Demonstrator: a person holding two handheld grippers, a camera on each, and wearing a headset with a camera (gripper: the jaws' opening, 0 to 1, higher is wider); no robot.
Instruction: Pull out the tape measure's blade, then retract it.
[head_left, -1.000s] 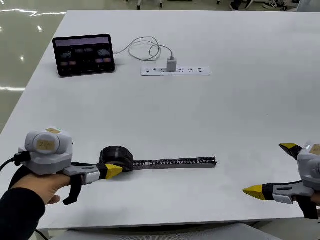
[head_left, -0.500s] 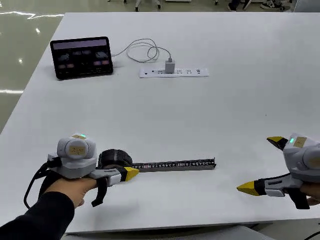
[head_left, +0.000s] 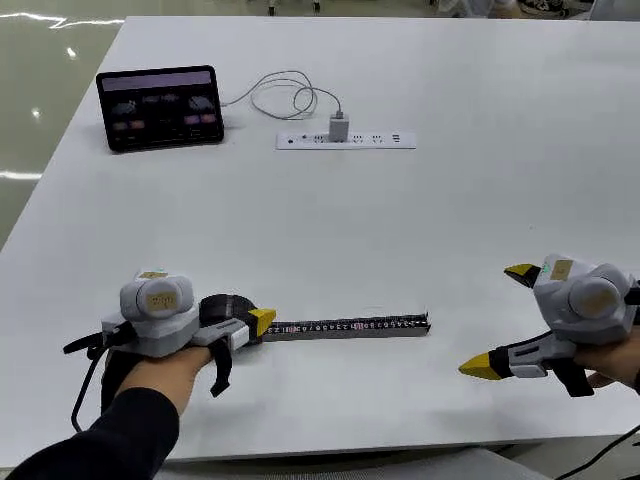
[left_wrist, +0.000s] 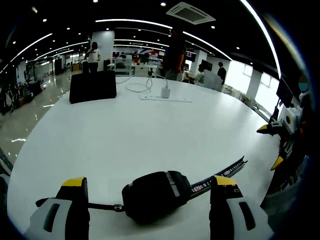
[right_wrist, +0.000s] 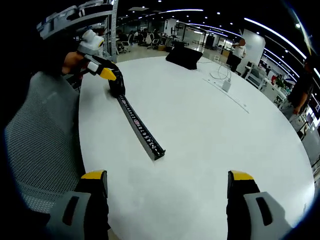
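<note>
A black tape measure case (head_left: 226, 308) lies near the table's front left, its blade (head_left: 350, 325) drawn out to the right and flat on the white table (head_left: 400, 230). My left gripper (head_left: 245, 312) stands open with its yellow-tipped jaws on either side of the case (left_wrist: 152, 192), not pressing it. The blade (left_wrist: 232, 167) runs off past the right jaw. My right gripper (head_left: 497, 320) is open and holds nothing, a short way right of the blade's end hook (head_left: 427, 321). From the right gripper (right_wrist: 168, 175) the blade (right_wrist: 140, 131) leads away to the case (right_wrist: 117, 90).
A dark tablet (head_left: 160, 107) stands at the back left. A white power strip (head_left: 345, 141) with a charger and looped cable (head_left: 295, 98) lies behind the middle. The table's front edge (head_left: 350, 448) runs close below both hands. A mesh chair (right_wrist: 45, 140) is beside it.
My left gripper has slid right so its jaws now straddle the tape case. My right gripper has drifted a little left toward the blade's end. The blade's length has not changed.
</note>
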